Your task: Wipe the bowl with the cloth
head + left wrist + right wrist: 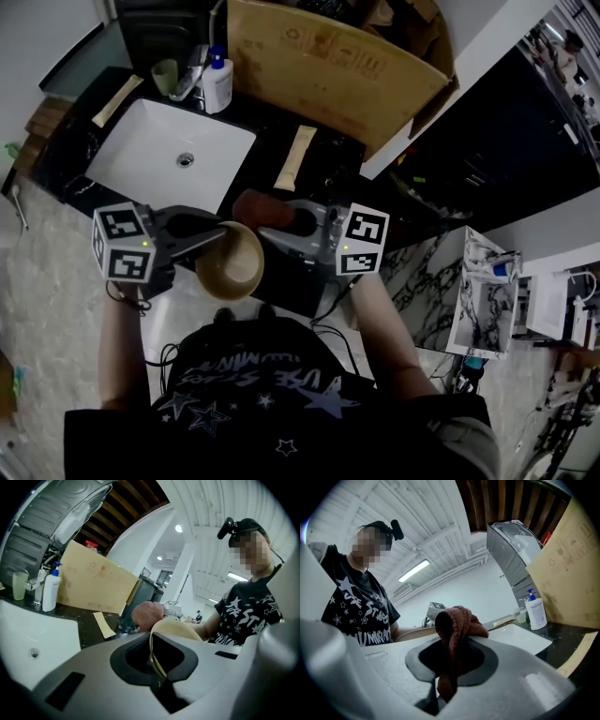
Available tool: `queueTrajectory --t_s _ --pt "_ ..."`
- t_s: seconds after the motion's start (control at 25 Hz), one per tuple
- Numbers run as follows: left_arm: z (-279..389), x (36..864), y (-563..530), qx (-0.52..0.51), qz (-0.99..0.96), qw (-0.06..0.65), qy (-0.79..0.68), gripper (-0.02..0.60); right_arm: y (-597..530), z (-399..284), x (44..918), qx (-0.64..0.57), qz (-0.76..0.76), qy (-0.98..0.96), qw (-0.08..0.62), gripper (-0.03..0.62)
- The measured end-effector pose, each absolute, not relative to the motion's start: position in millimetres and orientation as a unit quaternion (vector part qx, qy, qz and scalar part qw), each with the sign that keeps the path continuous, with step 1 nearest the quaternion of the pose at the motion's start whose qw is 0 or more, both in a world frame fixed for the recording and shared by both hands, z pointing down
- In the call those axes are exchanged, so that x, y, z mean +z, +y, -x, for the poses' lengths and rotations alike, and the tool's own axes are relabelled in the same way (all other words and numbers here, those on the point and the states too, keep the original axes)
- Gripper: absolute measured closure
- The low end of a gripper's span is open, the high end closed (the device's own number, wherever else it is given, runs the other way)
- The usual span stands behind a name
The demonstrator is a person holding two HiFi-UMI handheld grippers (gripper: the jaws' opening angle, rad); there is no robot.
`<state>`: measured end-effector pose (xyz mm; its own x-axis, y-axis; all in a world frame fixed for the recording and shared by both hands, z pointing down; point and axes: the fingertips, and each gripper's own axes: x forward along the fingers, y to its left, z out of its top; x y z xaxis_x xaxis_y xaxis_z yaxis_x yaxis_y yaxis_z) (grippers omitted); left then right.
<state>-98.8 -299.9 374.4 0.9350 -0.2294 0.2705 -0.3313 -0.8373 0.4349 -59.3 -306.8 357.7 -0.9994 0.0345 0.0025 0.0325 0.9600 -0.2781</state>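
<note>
left gripper [208, 240]: clamped on bowl rim | bowl [232, 264]: in the air before the person's chest, at the near edge of the dark counter [267, 141]; tipped, hollow showing to head view, rim upright and edge-on between jaws | right gripper [286, 223]: clenched on bunched red-brown cloth [258, 208], just beyond bowl rim; contact unclear

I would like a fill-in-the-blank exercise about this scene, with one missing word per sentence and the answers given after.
1. The left gripper is shut on the rim of a tan ____.
2. The right gripper holds a bunched, reddish ____.
3. The basin of the sink below the grippers is ____ in colour.

Missing words: bowl; cloth; white.
</note>
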Motion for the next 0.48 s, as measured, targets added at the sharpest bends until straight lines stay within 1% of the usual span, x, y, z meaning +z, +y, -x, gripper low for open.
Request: queueTrajectory --t_s 0.16,0.28,0.48 --pt "90 344 -290 0.031 -0.964 0.242 -0.105 0.563 -299 73 358 0.143 0.042 -0.989 -0.002 0.545" --pt "94 321 -300 -0.032 -0.961 0.25 -0.117 0.561 -285 86 360 0.134 0.06 -0.989 -0.006 0.545" --pt "103 315 -323 -0.042 -0.95 0.254 -0.179 0.561 -269 103 365 0.137 0.07 -0.988 -0.014 0.545"
